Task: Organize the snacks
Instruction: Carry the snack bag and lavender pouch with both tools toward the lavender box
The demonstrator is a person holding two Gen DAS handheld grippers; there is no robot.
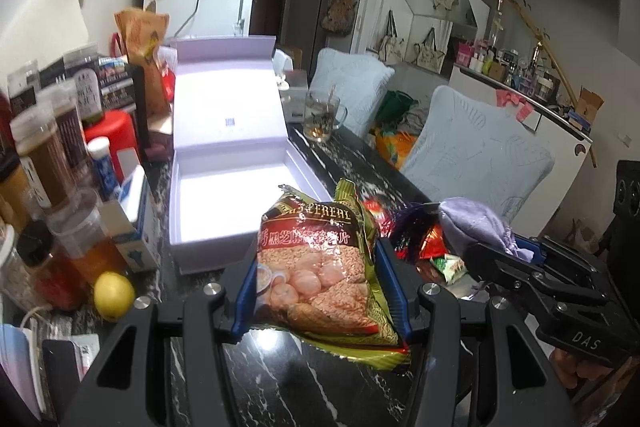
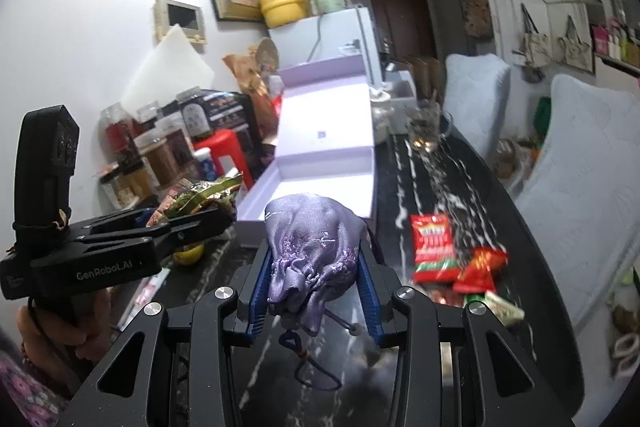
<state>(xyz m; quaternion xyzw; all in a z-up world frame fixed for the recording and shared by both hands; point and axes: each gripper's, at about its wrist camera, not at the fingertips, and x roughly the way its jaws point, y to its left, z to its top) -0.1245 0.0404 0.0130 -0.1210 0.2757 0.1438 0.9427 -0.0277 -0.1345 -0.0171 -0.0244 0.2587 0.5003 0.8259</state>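
Cluttered black marble table point(image 1: 280, 379): we carry loads toward the open lilac box point(image 1: 224, 195), left claw point(image 1: 320, 291) clenched on a cereal packet point(image 1: 320, 267), right claw point(image 2: 312, 267) grasping a purple pouch point(image 2: 312, 243); next, lower both inside and release.

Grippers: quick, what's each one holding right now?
Left gripper: shut on the cereal bag, lifted off the table.
Right gripper: shut on the purple pouch.

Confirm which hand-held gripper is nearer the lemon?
Left. The left hand-held gripper, shut on the cereal bag, sits just right of the lemon. The right hand-held gripper, holding the purple pouch, is farther right.
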